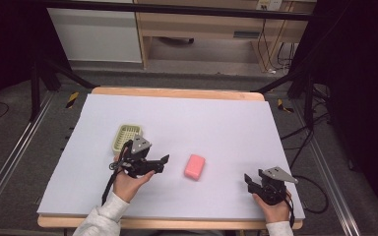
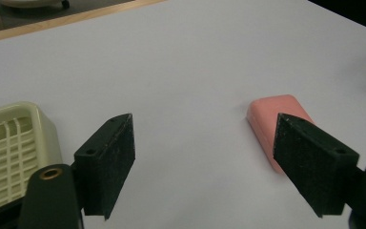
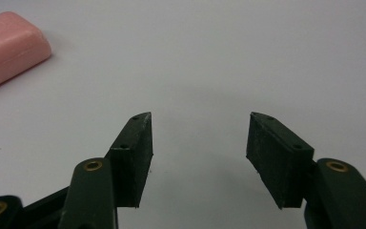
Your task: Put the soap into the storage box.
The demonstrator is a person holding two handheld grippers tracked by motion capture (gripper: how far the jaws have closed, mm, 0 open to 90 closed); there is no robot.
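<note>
Your left hand-held gripper (image 1: 165,160) sits over the left-middle of the white surface (image 1: 226,123), jaws spread wide with nothing between them. In the left gripper view the pink soap bar (image 2: 276,119) lies flat just beyond the right-side jaw, which covers part of its near end, so the bar is off to that side rather than in the gap. No contact that I can make out.

From the high view the soap bar (image 1: 195,166) is roughly mid-surface, a bit toward your edge, just beside the tips of that left hand-held gripper. The pale green slotted soap dish (image 1: 127,137) sits right behind your left hand; in the left gripper view its corner is down at the lower left.

Your right hand-held gripper (image 1: 248,181) is parked near the front right corner, well apart from the soap. Its jaws stand apart too, bare surface between them, holding nothing. In the right gripper view the soap bar peeks in at the top left.
</note>
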